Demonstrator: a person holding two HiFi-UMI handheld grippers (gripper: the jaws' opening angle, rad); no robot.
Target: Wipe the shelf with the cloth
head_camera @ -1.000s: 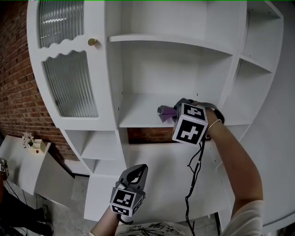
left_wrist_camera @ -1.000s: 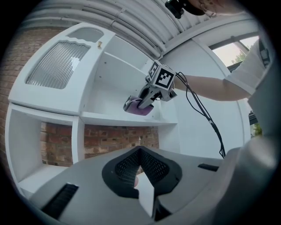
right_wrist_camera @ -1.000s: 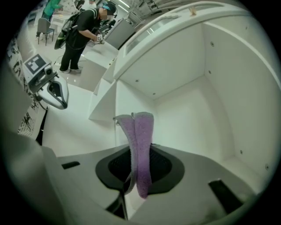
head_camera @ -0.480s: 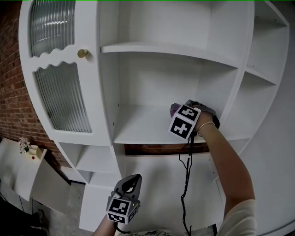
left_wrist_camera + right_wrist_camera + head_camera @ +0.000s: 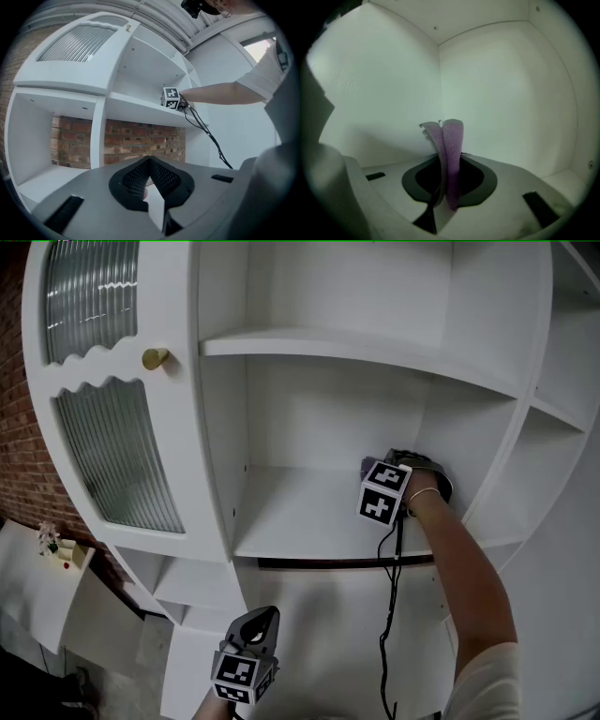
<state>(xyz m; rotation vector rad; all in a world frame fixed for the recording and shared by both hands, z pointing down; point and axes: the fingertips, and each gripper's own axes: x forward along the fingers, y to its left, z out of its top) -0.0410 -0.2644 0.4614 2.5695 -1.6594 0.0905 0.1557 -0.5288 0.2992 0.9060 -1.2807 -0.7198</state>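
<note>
The white shelf (image 5: 300, 512) is the middle compartment of a white cabinet. My right gripper (image 5: 377, 474) reaches deep into its back right corner, close to the shelf board, and its marker cube hides most of the jaws. It is shut on a purple cloth (image 5: 365, 468), of which only a sliver shows there. In the right gripper view the folded cloth (image 5: 451, 140) sticks up out of the right gripper (image 5: 448, 164), facing the inner corner. My left gripper (image 5: 259, 622) hangs low in front of the cabinet, shut and empty. The left gripper (image 5: 149, 163) looks up at the shelf (image 5: 136, 104).
A ribbed-glass door (image 5: 112, 427) with a brass knob (image 5: 154, 358) closes the cabinet's left side. Another shelf board (image 5: 356, 351) lies above, side cubbies (image 5: 562, 381) at the right, lower cubbies (image 5: 187, 582) below. A black cable (image 5: 389, 615) hangs from the right gripper. A brick wall (image 5: 19, 456) shows at the left.
My right gripper has slid to the right and deeper along the shelf with the cloth. The left gripper has sunk lower in the head view.
</note>
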